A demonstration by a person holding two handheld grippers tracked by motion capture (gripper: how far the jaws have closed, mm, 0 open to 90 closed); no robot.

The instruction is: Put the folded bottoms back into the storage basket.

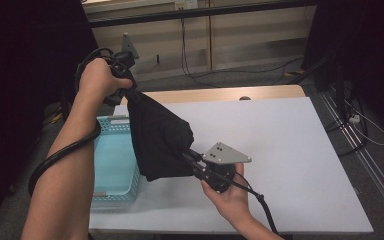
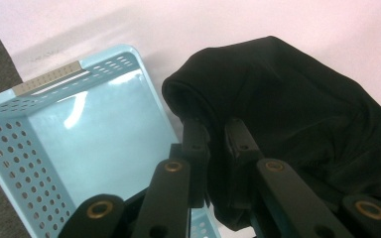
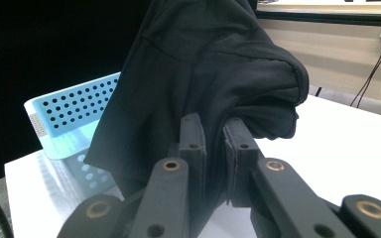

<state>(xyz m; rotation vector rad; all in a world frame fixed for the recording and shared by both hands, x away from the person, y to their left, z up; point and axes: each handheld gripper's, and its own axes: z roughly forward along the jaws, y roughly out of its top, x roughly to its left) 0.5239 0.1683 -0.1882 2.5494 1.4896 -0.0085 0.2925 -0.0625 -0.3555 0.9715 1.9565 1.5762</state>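
A black cloth garment [image 1: 160,137] hangs in the air between my two grippers, above the right edge of a light blue perforated basket [image 1: 111,165]. My left gripper [image 1: 129,89] is raised at the upper left, shut on the top corner of the garment [image 2: 287,114]. Lower down, near the table's middle, my right gripper [image 1: 192,160] is shut on the garment's lower edge [image 3: 203,74]. In the left gripper view the basket [image 2: 74,129] lies below, with nothing inside. Cloth is pinched between the jaws in both gripper views.
The white table top [image 1: 280,150] spreads to the right of the garment. The basket stands at the table's left edge. Beyond the far edge are a wooden wall panel and cables [image 1: 200,70] on the floor. A rail runs along the right side.
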